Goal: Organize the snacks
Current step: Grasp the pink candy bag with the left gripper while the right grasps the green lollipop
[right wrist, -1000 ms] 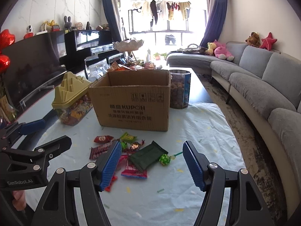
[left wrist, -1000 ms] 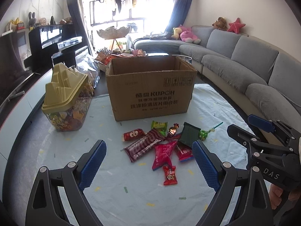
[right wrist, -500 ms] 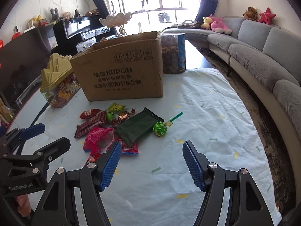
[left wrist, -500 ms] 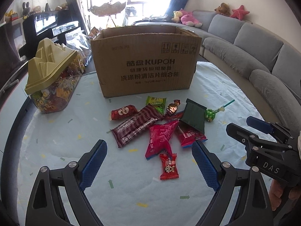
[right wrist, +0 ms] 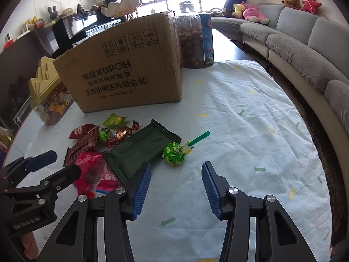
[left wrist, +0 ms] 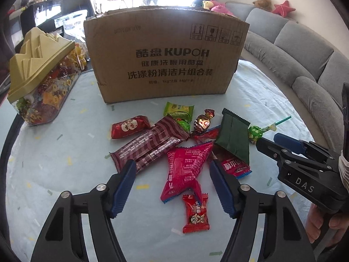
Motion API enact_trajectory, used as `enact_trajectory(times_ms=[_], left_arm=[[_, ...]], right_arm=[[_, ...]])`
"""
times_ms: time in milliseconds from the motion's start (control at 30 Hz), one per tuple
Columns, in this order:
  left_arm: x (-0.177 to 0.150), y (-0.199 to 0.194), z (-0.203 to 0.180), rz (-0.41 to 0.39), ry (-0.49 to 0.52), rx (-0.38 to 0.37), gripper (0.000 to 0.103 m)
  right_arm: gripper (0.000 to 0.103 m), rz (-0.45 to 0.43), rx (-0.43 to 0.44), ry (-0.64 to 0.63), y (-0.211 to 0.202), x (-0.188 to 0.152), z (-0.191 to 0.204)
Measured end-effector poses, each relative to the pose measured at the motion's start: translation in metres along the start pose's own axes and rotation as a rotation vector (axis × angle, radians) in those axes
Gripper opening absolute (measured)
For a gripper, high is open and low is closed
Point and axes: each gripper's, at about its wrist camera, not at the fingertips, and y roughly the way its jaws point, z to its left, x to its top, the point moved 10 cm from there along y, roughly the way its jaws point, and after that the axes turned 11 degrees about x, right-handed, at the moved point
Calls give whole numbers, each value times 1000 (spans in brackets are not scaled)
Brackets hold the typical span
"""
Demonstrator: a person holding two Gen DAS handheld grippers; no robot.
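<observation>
A pile of snacks lies on the pale tablecloth before a brown cardboard box (left wrist: 165, 59). My left gripper (left wrist: 173, 187) is open, low over a magenta packet (left wrist: 185, 170) with a small red candy (left wrist: 196, 214) between its fingers. A maroon striped bar (left wrist: 150, 146), a dark green packet (left wrist: 234, 137) and a green lollipop (left wrist: 255, 132) lie around it. My right gripper (right wrist: 174, 187) is open, just short of the green lollipop (right wrist: 174, 152), with the dark green packet (right wrist: 139, 148) to its left.
A clear candy jar with a tan lid (left wrist: 41, 83) stands left of the box. A tall clear jar of snacks (right wrist: 194, 41) stands right of the box. A grey sofa (right wrist: 301, 50) curves along the right side. The table edge runs along the left.
Both grippers have moved forward and down toward the snack pile. The box and snacks look much larger. Both stay open.
</observation>
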Motion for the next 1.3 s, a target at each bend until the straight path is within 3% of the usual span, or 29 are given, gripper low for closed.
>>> enact_trajectory(times_ms=[367, 500, 733, 1300], left_arm=[[-2, 20, -8, 57, -13, -52, 52], [-4, 24, -11, 75, -21, -72, 40], [-5, 22, -13, 75, -27, -67, 33], [19, -40, 3, -71, -61, -67, 32]], right_arm=[[36, 37, 19, -3, 22, 4, -1], [28, 45, 23, -8, 26, 3, 1], [28, 39, 31, -8, 22, 3, 3], [28, -48, 64, -73, -35, 14, 48]])
